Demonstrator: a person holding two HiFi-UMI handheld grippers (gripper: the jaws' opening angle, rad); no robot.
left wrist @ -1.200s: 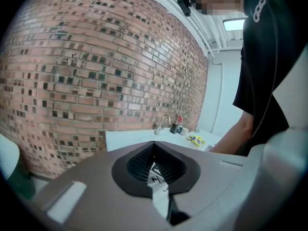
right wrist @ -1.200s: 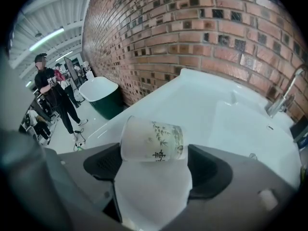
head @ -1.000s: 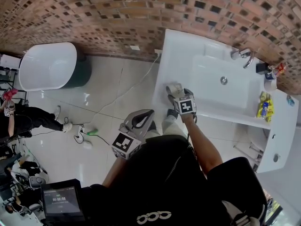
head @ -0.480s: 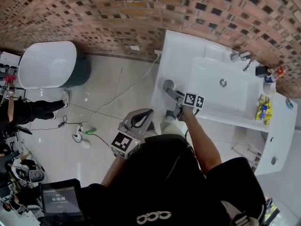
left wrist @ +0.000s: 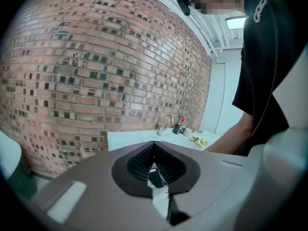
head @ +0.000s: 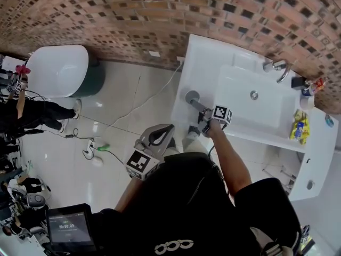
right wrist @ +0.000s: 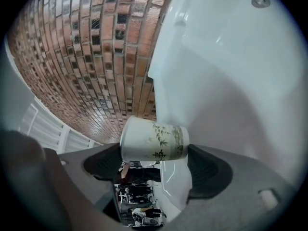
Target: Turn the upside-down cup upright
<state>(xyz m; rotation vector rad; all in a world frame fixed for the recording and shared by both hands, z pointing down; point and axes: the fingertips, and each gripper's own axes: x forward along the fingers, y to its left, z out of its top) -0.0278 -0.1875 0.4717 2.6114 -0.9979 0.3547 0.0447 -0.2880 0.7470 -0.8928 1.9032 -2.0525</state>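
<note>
A white paper cup (right wrist: 154, 139) with a green bamboo print spans the gap between my right gripper's (right wrist: 154, 154) pads, wide rim against one pad and base against the other. In the head view the cup (head: 192, 96) shows as a grey round end over the left part of the white counter (head: 200, 57). The right gripper (head: 196, 103) is rolled onto its side and shut on the cup. My left gripper (head: 159, 134) hangs low by the person's body, away from the counter. Its jaws (left wrist: 154, 150) are closed together and hold nothing.
A sink basin (head: 256, 105) with a tap (head: 276, 64) lies right of the cup. Small bottles (head: 309, 81) and a yellow packet (head: 299, 122) sit at the counter's right end. A white tub (head: 56, 73), floor cables (head: 101, 149) and a tablet (head: 69, 228) lie left.
The right gripper has rolled and carried the cup left and away from the person, over the counter's left part. The cup's round end now faces up. The left gripper has stayed put.
</note>
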